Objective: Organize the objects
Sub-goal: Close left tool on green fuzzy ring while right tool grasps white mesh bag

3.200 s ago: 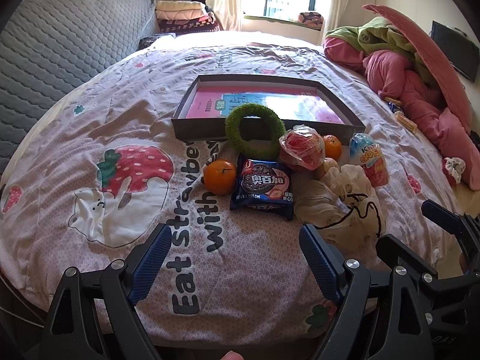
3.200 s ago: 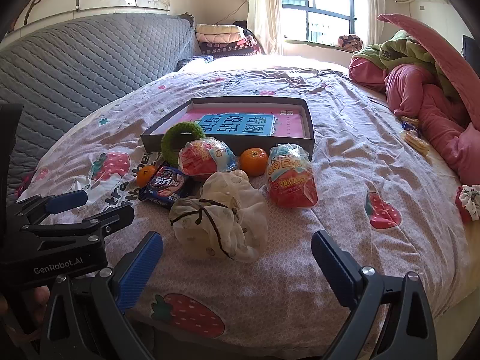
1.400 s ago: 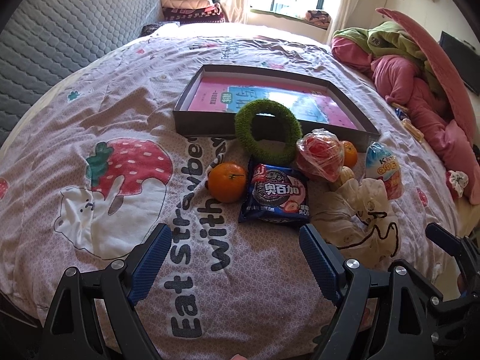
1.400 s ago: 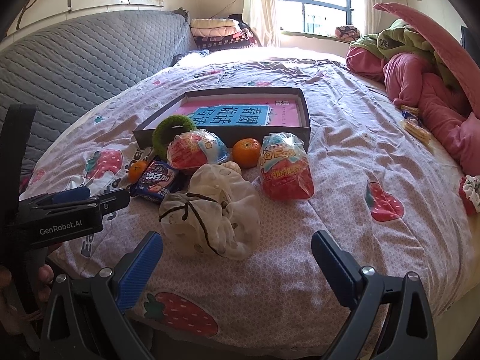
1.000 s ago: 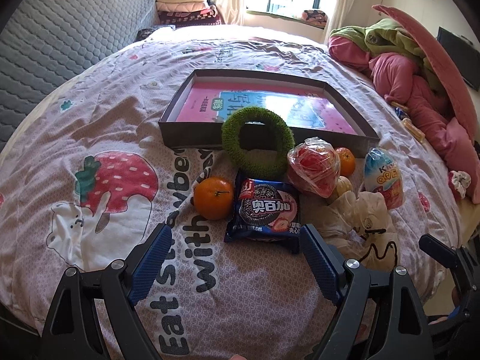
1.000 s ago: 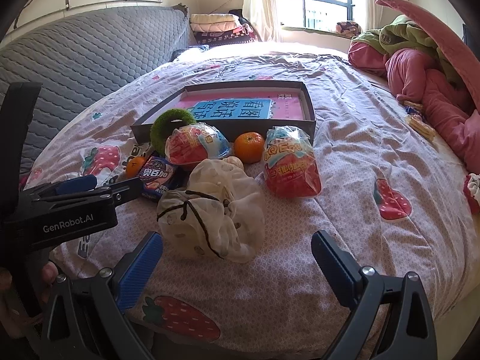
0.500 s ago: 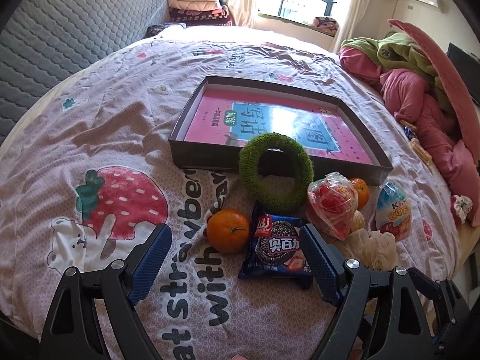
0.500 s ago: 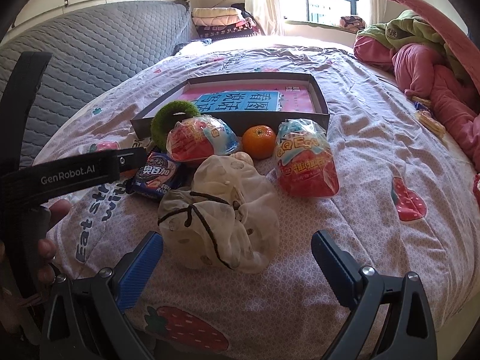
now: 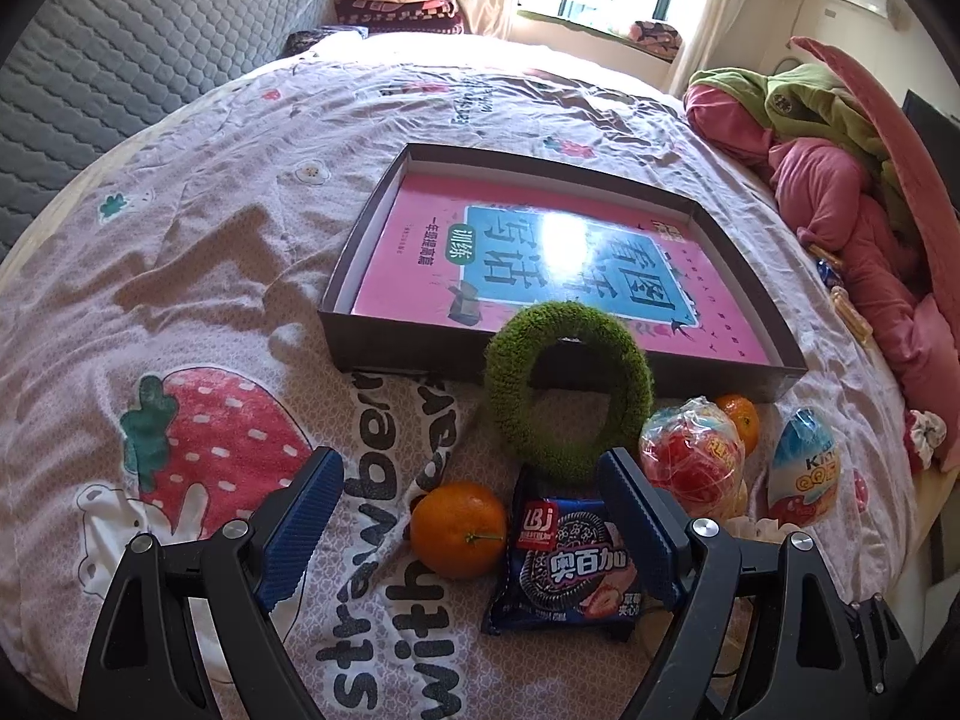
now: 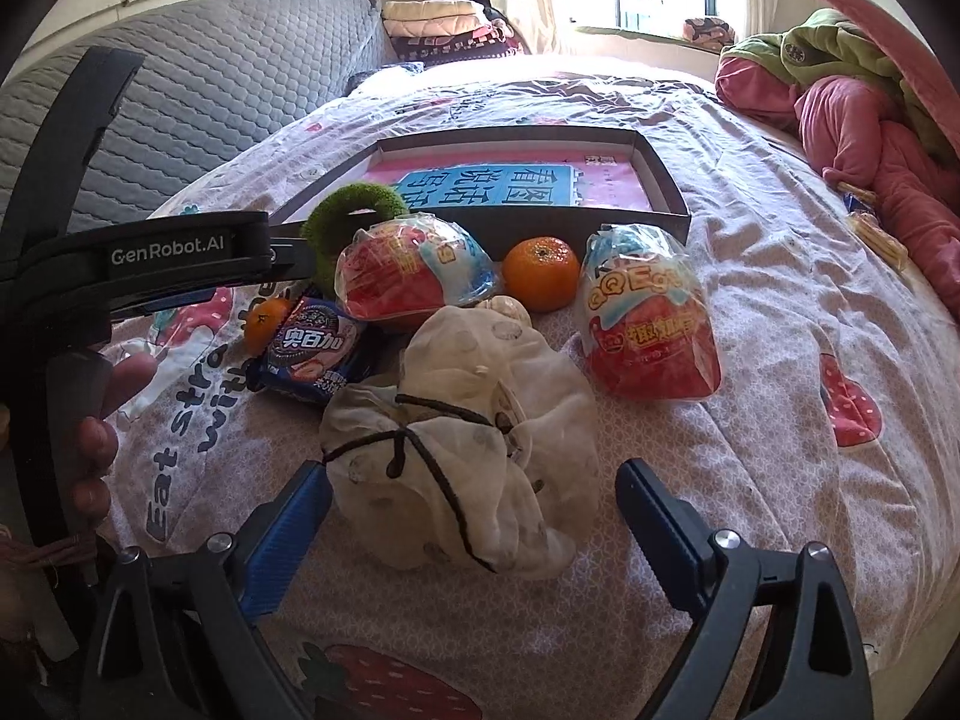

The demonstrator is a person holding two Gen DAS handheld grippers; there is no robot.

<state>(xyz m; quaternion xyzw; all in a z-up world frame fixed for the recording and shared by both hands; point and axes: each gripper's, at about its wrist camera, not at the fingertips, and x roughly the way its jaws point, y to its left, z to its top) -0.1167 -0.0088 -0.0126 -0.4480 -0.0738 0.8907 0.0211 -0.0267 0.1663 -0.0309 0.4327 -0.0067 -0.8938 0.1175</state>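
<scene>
A dark shallow box [image 9: 744, 240] holding a pink book [image 9: 540, 252] lies on the bed. In front of it lean a green fuzzy ring [image 9: 567, 387], an orange [image 9: 459, 528], a blue cookie packet [image 9: 570, 570], a red wrapped snack [image 9: 690, 462], a second orange [image 9: 738, 414] and an egg-shaped packet [image 9: 804, 468]. My left gripper [image 9: 471, 522] is open, with the orange and cookie packet between its fingers. My right gripper [image 10: 474, 531] is open around a white drawstring pouch [image 10: 462, 444]. The egg packet [image 10: 651, 318] lies beyond it.
The bed has a strawberry-print sheet [image 9: 198, 432]. A grey quilted headboard [image 10: 198, 102] stands at the left. Pink and green bedding [image 10: 864, 120] is piled at the right. The left gripper's body [image 10: 150, 264] crosses the left of the right wrist view.
Both grippers have moved forward toward the objects. The left one now has the orange and cookie packet between its fingers; the right one has closed in on the white pouch.
</scene>
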